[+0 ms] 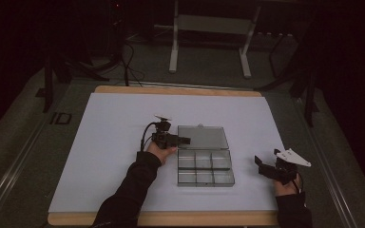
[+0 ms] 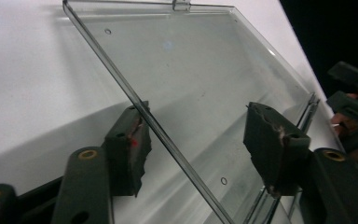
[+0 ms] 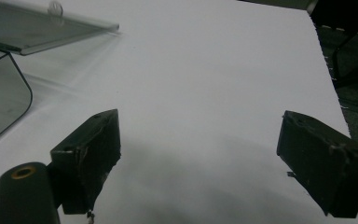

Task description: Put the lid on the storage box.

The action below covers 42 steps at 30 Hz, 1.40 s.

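Observation:
A clear plastic compartment box (image 1: 204,170) lies open near the middle of the white sheet, its lid (image 1: 203,137) folded back flat behind it. My left gripper (image 1: 185,140) reaches in from the left at the lid's left edge. In the left gripper view the lid's (image 2: 191,70) thin edge runs between the jaws of my left gripper (image 2: 198,144), close to the left pad (image 2: 133,149), while the right pad hangs over the lid without pressing. My right gripper (image 1: 261,164) rests to the right of the box, open (image 3: 200,154) over bare sheet, with the lid (image 3: 37,25) far off to its left.
The white sheet (image 1: 114,142) covers a wooden table whose front edge (image 1: 171,219) shows below. A white metal frame (image 1: 173,47) stands on the dark floor beyond the table. The right hand with its gripper (image 2: 354,107) shows past the lid in the left gripper view.

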Each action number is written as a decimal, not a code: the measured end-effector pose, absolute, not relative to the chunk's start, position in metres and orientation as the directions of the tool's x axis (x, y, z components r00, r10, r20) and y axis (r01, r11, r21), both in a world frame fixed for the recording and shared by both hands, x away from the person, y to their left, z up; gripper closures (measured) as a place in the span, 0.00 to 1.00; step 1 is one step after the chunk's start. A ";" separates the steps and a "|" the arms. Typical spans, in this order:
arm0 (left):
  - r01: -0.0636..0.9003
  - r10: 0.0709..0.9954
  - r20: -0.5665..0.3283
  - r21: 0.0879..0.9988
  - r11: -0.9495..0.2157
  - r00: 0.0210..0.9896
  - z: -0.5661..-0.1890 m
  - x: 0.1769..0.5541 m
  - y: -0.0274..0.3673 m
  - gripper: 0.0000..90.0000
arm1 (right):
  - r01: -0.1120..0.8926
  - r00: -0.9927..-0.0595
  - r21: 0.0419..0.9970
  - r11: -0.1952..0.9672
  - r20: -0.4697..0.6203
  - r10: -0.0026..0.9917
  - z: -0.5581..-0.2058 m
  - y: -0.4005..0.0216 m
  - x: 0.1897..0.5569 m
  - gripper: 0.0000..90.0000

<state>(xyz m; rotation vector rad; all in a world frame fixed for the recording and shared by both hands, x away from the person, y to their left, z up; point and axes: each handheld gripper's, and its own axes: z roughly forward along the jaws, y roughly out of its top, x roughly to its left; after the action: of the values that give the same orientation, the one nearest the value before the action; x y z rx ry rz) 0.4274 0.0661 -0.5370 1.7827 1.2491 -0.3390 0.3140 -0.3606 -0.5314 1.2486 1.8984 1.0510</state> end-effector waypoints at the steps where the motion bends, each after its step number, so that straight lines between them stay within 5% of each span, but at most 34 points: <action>1: 0.854 0.606 -0.655 0.514 -0.080 0.451 -0.537 0.427 0.066 0.51 | 0.432 -0.355 0.871 0.234 -0.074 0.932 -0.531 -0.361 0.314 0.15; 14: 0.747 0.588 -0.573 0.660 -0.080 0.570 -0.518 0.417 0.076 0.75 | 0.449 -0.369 0.843 0.296 -0.127 0.921 -0.528 -0.352 0.315 0.15; 33: 0.641 0.573 -0.495 0.764 -0.072 0.653 -0.513 0.401 0.081 0.84 | 0.408 -0.553 0.865 0.292 -0.020 0.833 -0.482 -0.283 0.340 0.16; 42: 0.635 0.557 -0.498 0.769 -0.071 0.665 -0.514 0.403 0.083 0.85 | 0.415 -0.580 0.863 0.287 0.008 0.814 -0.476 -0.257 0.368 0.40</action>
<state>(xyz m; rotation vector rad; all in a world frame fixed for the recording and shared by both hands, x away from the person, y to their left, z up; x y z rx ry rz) 0.4025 0.0833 -0.5143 1.7329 0.9666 -0.0847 0.3677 -0.2574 -0.4762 1.1014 2.1240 1.2253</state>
